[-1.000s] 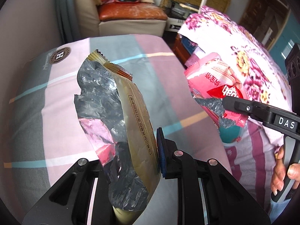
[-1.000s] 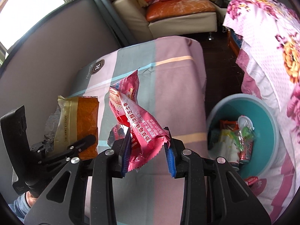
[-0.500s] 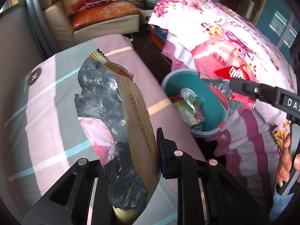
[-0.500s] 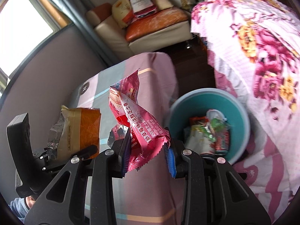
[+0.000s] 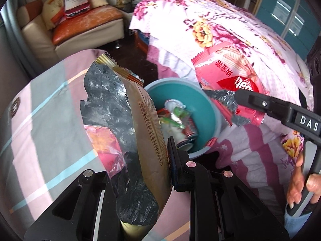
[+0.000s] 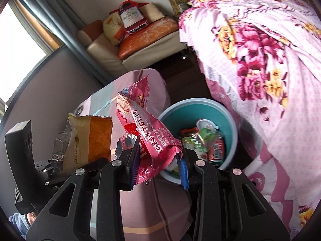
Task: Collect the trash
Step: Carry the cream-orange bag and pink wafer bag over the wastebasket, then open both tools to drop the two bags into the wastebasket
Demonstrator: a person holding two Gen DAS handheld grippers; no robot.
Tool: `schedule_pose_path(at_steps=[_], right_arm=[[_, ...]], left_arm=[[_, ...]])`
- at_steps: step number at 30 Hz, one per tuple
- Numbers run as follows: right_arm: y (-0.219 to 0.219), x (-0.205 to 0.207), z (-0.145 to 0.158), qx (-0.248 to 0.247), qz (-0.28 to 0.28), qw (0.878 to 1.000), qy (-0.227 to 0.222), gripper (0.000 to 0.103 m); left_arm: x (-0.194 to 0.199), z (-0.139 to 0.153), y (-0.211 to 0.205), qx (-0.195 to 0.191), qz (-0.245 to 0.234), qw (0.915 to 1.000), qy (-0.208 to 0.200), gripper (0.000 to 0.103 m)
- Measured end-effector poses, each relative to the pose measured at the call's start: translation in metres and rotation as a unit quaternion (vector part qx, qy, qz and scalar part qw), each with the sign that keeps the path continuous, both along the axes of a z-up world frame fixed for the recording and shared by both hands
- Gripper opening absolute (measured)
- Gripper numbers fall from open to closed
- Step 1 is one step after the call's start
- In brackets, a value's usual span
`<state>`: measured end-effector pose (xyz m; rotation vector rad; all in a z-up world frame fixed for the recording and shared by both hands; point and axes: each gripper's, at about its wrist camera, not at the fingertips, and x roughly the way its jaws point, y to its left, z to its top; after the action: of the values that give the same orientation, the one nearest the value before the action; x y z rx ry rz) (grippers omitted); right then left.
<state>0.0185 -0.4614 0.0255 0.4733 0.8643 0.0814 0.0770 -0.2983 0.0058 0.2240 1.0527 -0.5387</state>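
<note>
Bedroom: floral bedspread [image 6: 260, 64] on one side, striped bed [image 5: 40, 110] on other, sofa [image 6: 140, 44] behind. Teal bin [image 6: 230, 128] on floor between beds, already holding cans and wrappers. Left gripper [image 5: 140, 160] fingers closed on tan foil bag [image 5: 144, 130], held upright over striped bed's edge beside bin. Right gripper [image 6: 158, 160] fingers pinching pink wrapper [image 6: 148, 132] near bin rim. Risk: light wrappers released short of rim could drift onto floor; crumpled foil may cling to pads.

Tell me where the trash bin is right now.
The teal trash bin sits on the floor between the striped bed and the floral bedspread, just beyond both held wrappers.
</note>
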Motion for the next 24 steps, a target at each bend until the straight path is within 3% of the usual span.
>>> schedule_pose_path(at_steps=[13, 16, 17, 19, 20, 21, 24], right_arm=[[-0.035, 0.013, -0.016, -0.008, -0.049, 0.998, 0.041, 0.032], [-0.040, 0.018, -0.019, -0.012, -0.057, 0.997, 0.050, 0.032], [-0.042, 0.019, -0.020, -0.013, -0.060, 0.997, 0.053, 0.032], [-0.044, 0.024, -0.022, -0.016, -0.062, 0.996, 0.058, 0.033], [-0.044, 0.025, -0.023, -0.017, -0.063, 0.996, 0.059, 0.033], [-0.046, 0.029, -0.025, -0.019, -0.064, 0.996, 0.064, 0.033], [-0.047, 0.035, -0.028, -0.023, -0.063, 0.995, 0.071, 0.033]], left_arm=[[0.039, -0.025, -0.043, -0.021, -0.024, 0.9990, 0.032, 0.021], [0.047, -0.030, -0.047, -0.026, -0.025, 0.9987, 0.036, 0.025], [0.048, -0.032, -0.048, -0.027, -0.025, 0.9986, 0.037, 0.030], [0.052, -0.035, -0.050, -0.029, -0.026, 0.9985, 0.040, 0.050], [0.052, -0.035, -0.050, -0.028, -0.026, 0.9986, 0.036, 0.067], [0.052, -0.035, -0.050, -0.024, -0.022, 0.9991, 0.026, 0.077], [0.054, -0.035, -0.047, -0.018, -0.012, 0.9997, 0.011, 0.086]])
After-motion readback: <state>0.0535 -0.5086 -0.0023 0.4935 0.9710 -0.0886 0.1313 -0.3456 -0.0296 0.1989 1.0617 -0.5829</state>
